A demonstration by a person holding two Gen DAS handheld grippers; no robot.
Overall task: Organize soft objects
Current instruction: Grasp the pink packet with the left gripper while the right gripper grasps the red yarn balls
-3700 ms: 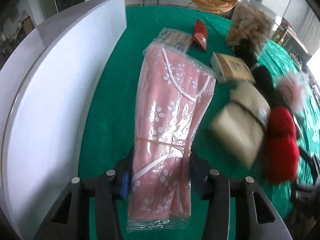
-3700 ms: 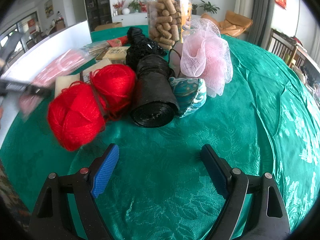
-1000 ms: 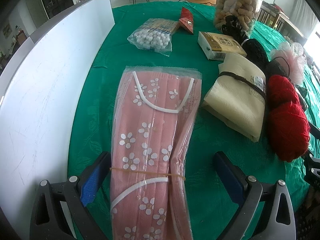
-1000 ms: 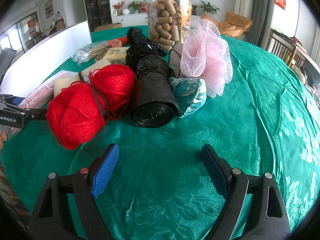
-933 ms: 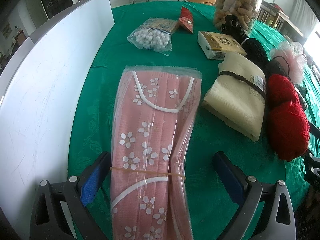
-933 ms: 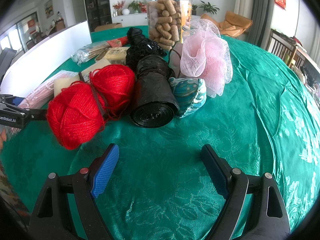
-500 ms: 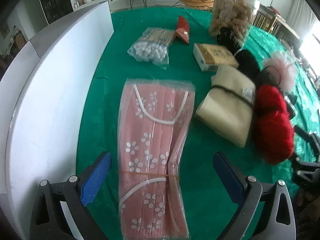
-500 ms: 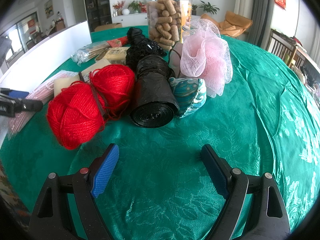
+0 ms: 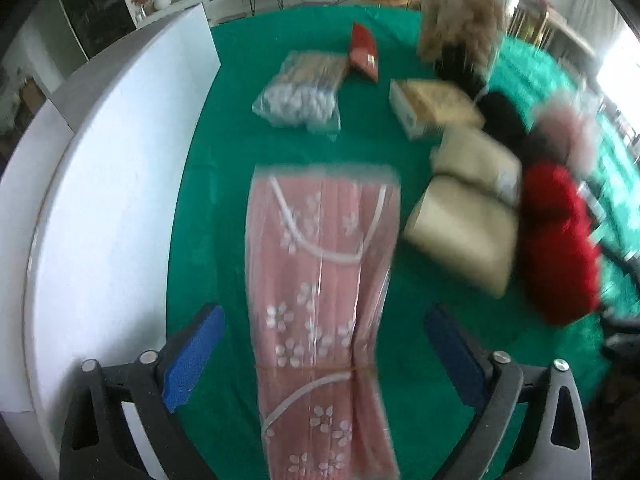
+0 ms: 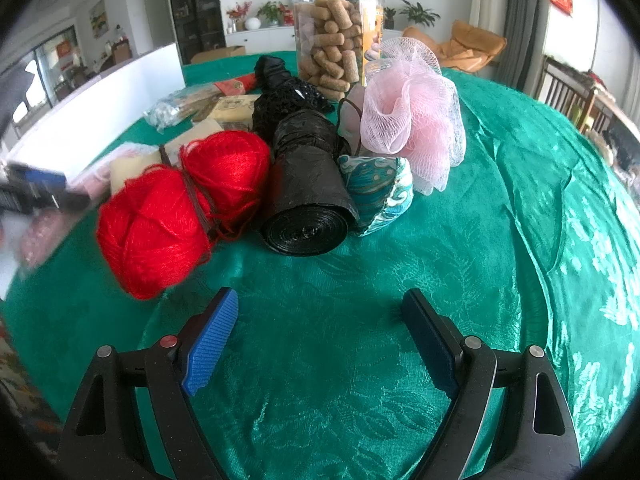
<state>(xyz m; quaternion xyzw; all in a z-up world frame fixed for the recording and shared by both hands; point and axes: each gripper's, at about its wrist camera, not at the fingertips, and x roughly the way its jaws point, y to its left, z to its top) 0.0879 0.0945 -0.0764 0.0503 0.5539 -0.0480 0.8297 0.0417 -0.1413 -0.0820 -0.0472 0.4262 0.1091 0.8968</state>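
Note:
A pink flowered mask pack in clear wrap lies flat on the green cloth. My left gripper hovers over its near end, jaws closing but still wide, pads clear of the pack on both sides. To the right lie a beige cloth bundle and red yarn. In the right wrist view my right gripper stands open and empty over bare cloth, a little short of the red yarn, a black bag roll, a teal pouch and a pink mesh sponge.
A white board runs along the table's left side. Farther back are a bag of cotton balls, a small cardboard box, a red packet and a jar of corks. Green cloth stretches right of the pile.
My left gripper, earlier shut on the mask pack, has let it go onto the cloth and drawn back a little; its jaws now stand slightly narrower. The right gripper has not moved.

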